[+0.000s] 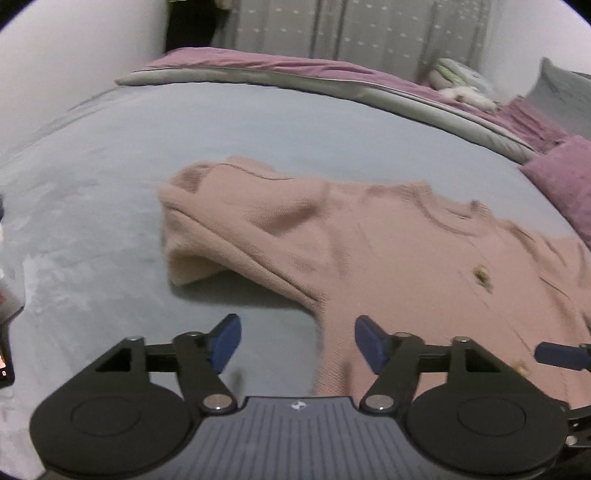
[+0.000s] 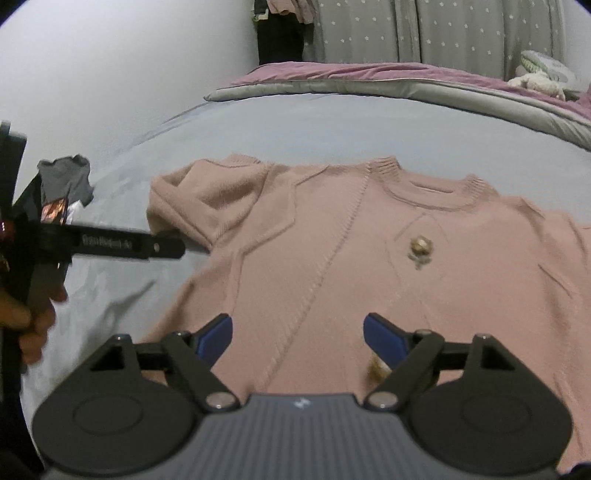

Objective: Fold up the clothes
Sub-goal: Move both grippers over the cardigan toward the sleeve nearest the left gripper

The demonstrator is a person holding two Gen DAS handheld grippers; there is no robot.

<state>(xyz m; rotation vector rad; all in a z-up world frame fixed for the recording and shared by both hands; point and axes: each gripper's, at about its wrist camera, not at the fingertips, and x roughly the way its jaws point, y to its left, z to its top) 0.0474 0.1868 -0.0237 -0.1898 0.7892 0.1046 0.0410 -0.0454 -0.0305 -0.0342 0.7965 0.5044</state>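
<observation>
A pink knitted cardigan (image 2: 369,258) with gold buttons (image 2: 421,244) lies front up on the grey-blue bed sheet (image 2: 295,125), its neckline away from me. Its left sleeve (image 1: 236,218) is bunched and folded over near the shoulder. My left gripper (image 1: 299,341) is open over the sheet at the cardigan's left side edge, holding nothing. My right gripper (image 2: 299,338) is open low over the cardigan's lower front, nothing between its blue pads (image 2: 216,338). In the right wrist view a hand (image 2: 33,321) holds the left tool's black body (image 2: 110,245), which points at the folded sleeve.
A folded purple and grey duvet (image 1: 295,74) lies across the bed's far side. A purple pillow (image 1: 565,181) sits at the right. A dark grey cloth (image 2: 66,177) lies at the left bed edge. Star-patterned curtains (image 2: 443,29) hang behind, with a soft toy (image 2: 535,81) in front.
</observation>
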